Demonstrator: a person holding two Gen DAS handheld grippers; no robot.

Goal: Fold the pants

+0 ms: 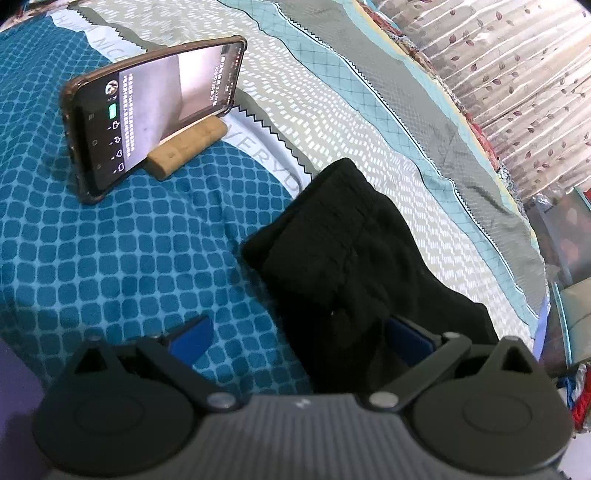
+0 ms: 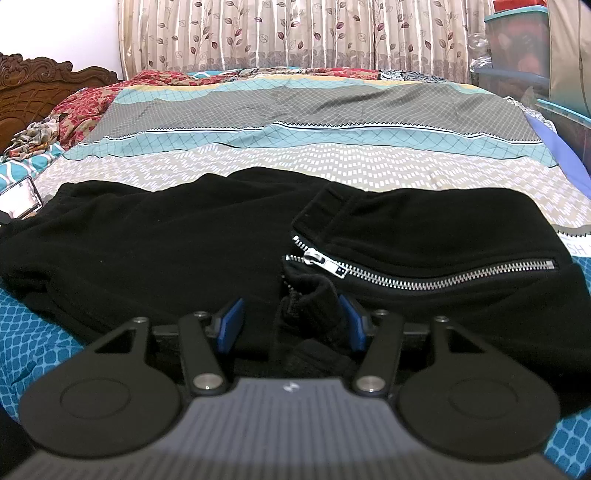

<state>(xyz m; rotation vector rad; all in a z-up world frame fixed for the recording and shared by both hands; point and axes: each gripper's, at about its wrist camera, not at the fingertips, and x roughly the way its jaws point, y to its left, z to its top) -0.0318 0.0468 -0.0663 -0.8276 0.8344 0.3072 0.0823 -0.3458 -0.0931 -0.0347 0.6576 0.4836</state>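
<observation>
Black pants lie across the bed, with a silver zipper on the right part. In the right wrist view my right gripper is open, its blue pads on either side of a bunched black fabric edge. In the left wrist view the pants lie folded in a narrow heap at centre right. My left gripper is open at the pants' near edge, with the left pad over the teal sheet and the right pad against the black fabric.
A phone leans on a wooden stand on the teal patterned bedsheet, left of the pants. A striped bedcover spreads behind. A carved headboard, curtains and plastic storage boxes border the bed.
</observation>
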